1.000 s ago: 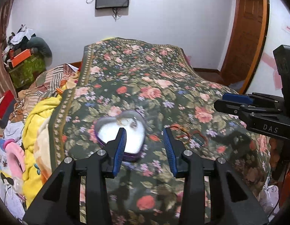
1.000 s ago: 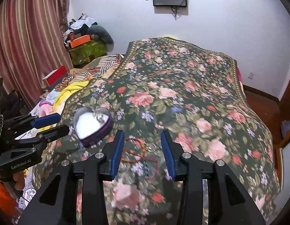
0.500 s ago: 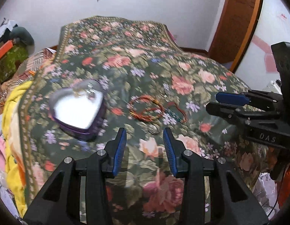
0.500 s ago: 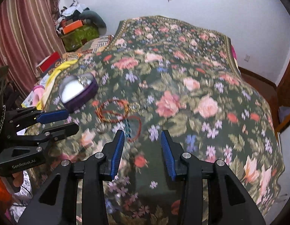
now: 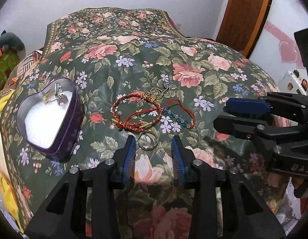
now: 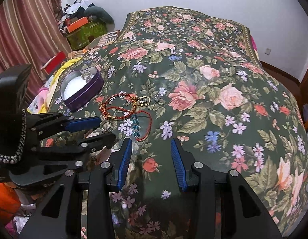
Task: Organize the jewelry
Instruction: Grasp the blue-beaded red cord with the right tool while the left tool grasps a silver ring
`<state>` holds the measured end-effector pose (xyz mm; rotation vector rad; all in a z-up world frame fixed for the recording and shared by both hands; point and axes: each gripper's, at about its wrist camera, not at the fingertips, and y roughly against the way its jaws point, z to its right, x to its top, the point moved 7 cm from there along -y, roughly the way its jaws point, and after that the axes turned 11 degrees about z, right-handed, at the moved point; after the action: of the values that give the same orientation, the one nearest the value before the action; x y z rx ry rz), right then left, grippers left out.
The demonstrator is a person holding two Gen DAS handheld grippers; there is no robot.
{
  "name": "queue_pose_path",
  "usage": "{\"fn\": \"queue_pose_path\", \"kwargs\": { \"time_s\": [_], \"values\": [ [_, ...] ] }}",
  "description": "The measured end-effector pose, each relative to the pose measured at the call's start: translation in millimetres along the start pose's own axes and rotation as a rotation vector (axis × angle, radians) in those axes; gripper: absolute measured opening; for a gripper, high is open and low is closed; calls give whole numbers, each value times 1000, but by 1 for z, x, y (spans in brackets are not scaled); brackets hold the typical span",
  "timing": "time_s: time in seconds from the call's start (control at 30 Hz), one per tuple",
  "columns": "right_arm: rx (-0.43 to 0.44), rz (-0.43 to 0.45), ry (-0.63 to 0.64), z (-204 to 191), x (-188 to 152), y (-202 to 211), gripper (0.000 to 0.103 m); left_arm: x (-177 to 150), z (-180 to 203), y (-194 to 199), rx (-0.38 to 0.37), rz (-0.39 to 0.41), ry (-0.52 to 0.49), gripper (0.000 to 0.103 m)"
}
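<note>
Purple tin, dark floral bedspread

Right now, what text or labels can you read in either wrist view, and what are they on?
"DAS": white letters on the right gripper body, cut off by the left wrist view's edge.
Print on the left gripper body, at the right wrist view's left edge: too cropped to read.
Nothing legible elsewhere.

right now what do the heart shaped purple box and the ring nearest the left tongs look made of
The heart-shaped purple box looks like thin painted metal: its rim and inner wall shine silvery, and the white lining looks soft, perhaps foam. The plain round ring looks like polished pale metal, going by its bright glints.
</note>
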<state>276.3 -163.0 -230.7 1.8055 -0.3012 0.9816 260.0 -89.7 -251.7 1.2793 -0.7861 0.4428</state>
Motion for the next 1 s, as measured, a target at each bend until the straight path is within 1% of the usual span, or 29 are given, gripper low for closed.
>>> {"fn": "queue_pose_path", "kwargs": {
  "time_s": [0.03,0.13,0.2,0.33,0.43,0.53,0.73,0.77,0.83,0.9,0.93,1.0],
  "values": [
    [3,-2,1,-1,0,-1,37,1,-1,-1,5,3,-4,28],
    [8,-6,3,-3,0,-6,37,2,-4,-3,11,9,-1,21],
    [23,-12,-3,-5,1,-12,37,2,-6,-3,0,11,10,21],
    [37,-17,5,-10,5,-21,37,2,-14,1,17,23,22,21],
    [57,-44,9,-18,6,-33,37,1,-21,5,20,28,42,21],
    [41,-76,27,-20,3,-45,37,1,-28,8,22,36,62,21],
    [27,-83,50,-20,2,-50,37,0,-34,14,21,46,83,21],
    [22,-81,55,-21,2,-49,36,0,-34,14,20,48,85,21],
    [8,-75,70,-22,1,-49,27,-1,-34,15,19,49,88,21],
    [15,-78,72,-22,1,-49,12,-1,-33,16,19,49,88,21],
    [15,-77,71,-22,1,-49,10,-1,-33,16,20,50,87,21],
    [12,-71,77,-23,2,-49,8,-1,-33,19,21,54,87,21]
  ]
}}
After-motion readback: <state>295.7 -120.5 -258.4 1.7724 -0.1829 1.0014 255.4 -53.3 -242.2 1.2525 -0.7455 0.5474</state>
